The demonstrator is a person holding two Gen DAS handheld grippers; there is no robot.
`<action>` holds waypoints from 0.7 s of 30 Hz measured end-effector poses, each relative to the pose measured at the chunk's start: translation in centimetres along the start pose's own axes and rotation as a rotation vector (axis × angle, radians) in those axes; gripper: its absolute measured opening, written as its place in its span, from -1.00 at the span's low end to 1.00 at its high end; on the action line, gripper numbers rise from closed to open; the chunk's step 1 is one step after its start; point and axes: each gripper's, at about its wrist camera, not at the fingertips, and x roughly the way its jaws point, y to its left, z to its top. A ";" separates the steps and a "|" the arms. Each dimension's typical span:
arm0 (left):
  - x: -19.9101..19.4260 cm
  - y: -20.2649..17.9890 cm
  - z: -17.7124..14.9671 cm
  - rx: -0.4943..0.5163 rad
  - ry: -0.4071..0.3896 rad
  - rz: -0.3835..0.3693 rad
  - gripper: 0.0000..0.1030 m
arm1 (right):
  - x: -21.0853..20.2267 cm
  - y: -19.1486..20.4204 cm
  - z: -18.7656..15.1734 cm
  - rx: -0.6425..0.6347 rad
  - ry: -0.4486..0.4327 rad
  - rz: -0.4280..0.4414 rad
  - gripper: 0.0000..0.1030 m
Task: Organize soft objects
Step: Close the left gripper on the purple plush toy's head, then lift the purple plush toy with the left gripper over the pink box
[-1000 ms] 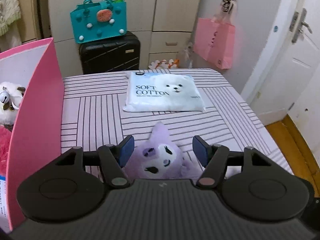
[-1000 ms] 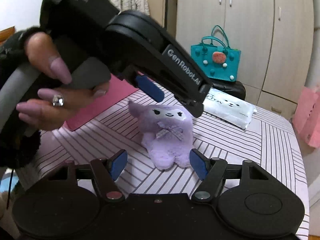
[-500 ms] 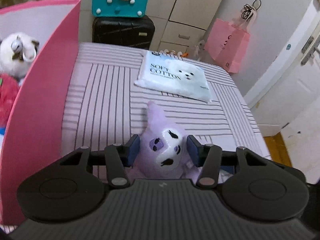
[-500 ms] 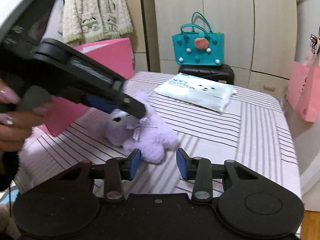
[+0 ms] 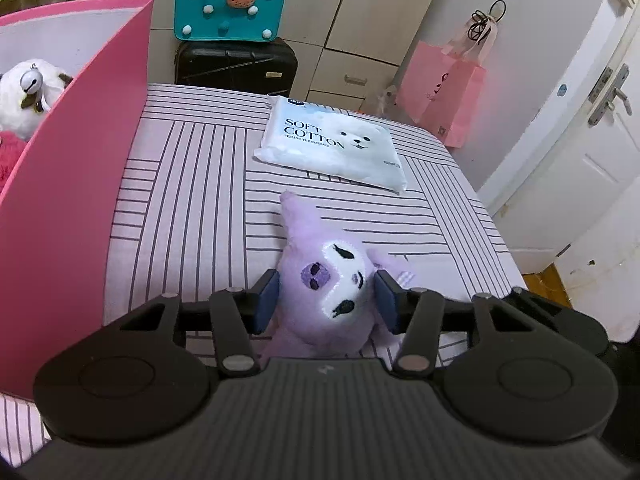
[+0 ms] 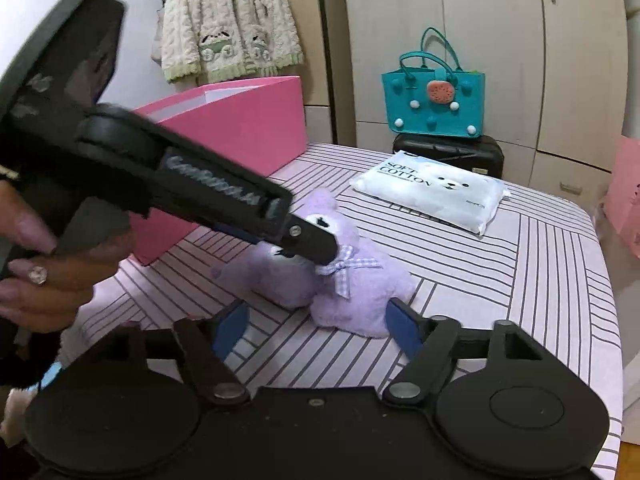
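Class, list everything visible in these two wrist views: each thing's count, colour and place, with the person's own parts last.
Plush toy: one, purple, on bed, head between left pads.
Cotton pack: one, white-blue, farther along the bed.
Storage box: one, pink, at bed's edge.
White plush: one, inside box.
Felt tote: one, teal, atop suitcase.
Suitcase: one, black, behind bed.
Paper bag: one, pink, hanging by the door.
Cardigan: one, cream, hanging.
Bedsheet: one, striped pink.
Left gripper: black, gripping toy's head.
Right gripper: black, opening, around toy's legs.
Hand: one, holding left gripper.
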 end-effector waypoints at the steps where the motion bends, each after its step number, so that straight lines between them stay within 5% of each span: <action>1: 0.0 0.2 -0.1 -0.003 -0.004 -0.005 -0.06 | 0.1 -0.1 -0.1 0.010 0.003 -0.006 0.62; 7: 0.5 0.7 -0.4 -0.035 -0.003 -0.021 0.01 | 1.0 -1.3 0.0 0.102 -0.002 0.017 0.62; 12: 0.6 0.4 -0.5 -0.059 -0.003 -0.018 -0.10 | 1.2 -1.8 0.5 0.187 0.008 0.002 0.29; 21: 0.7 0.4 -0.9 -0.096 -0.020 0.004 -0.17 | 1.4 -0.9 0.1 0.176 -0.010 -0.039 0.26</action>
